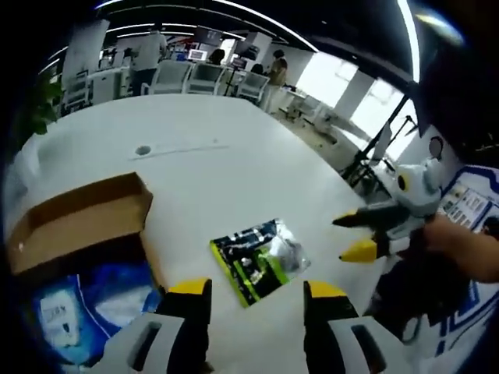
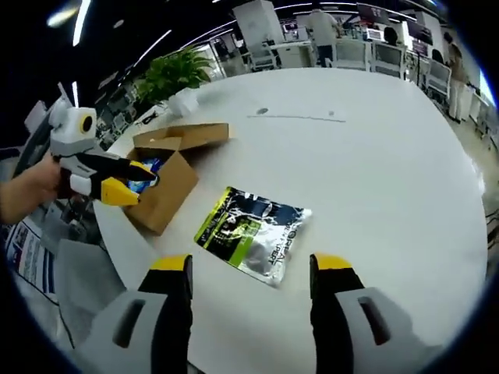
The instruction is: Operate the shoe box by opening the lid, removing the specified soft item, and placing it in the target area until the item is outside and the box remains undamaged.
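Observation:
A brown cardboard shoe box [image 1: 82, 218] [image 2: 168, 175] stands open on the white table, its lid flap folded back, with blue and white packing inside [image 1: 86, 300]. A soft packet in green, black and clear plastic [image 1: 260, 259] [image 2: 253, 231] lies flat on the table outside the box. My left gripper [image 1: 257, 292] hovers above the table just short of the packet, open and holding nothing. My right gripper [image 2: 253, 269] is open too, just short of the packet from the other side. Each gripper also appears in the other's view: the right gripper [image 1: 355, 235] and the left gripper [image 2: 117, 183].
The white table [image 1: 218, 156] [image 2: 366, 156] is large and rounded. A potted plant [image 2: 175, 74] stands past the box. Office chairs, desks and people stand beyond the far edge [image 1: 195, 74]. A hand [image 1: 468, 245] holds the right gripper at the table's edge.

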The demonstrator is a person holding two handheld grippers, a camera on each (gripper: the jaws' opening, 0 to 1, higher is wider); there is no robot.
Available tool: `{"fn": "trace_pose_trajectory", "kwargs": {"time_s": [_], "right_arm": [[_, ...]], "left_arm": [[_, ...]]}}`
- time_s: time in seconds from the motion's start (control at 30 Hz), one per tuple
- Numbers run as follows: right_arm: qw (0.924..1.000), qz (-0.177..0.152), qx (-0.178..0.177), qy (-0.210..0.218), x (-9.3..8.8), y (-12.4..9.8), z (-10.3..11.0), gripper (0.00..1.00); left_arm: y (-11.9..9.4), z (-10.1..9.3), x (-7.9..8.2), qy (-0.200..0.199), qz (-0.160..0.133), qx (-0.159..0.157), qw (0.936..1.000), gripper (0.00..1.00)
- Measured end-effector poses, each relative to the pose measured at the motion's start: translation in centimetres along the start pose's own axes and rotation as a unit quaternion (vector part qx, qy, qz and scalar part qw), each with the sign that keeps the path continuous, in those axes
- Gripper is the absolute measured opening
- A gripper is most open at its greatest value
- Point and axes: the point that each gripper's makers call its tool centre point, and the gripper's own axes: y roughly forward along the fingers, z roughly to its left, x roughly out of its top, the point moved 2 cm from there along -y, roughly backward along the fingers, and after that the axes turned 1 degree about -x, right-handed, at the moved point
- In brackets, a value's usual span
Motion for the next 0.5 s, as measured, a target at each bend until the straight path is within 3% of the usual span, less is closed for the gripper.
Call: {"fn": "trace_pose_trajectory", "kwargs": {"time_s": [0.3,0.5], "right_arm": [[0.9999,-0.013,0.004,-0.004,1.2,0.3,2.8,0.58],[0.9994,-0.023,0.025,-0.009,2.7,1.6,7.0,0.57]], "left_arm": [[-4.1,2.0,-0.8,-0.003,-0.019,0.010,0.9998,0.51],[-8.0,4.8,-1.5,-0.013,-0.036,0.031,0.9988,0.51]]}}
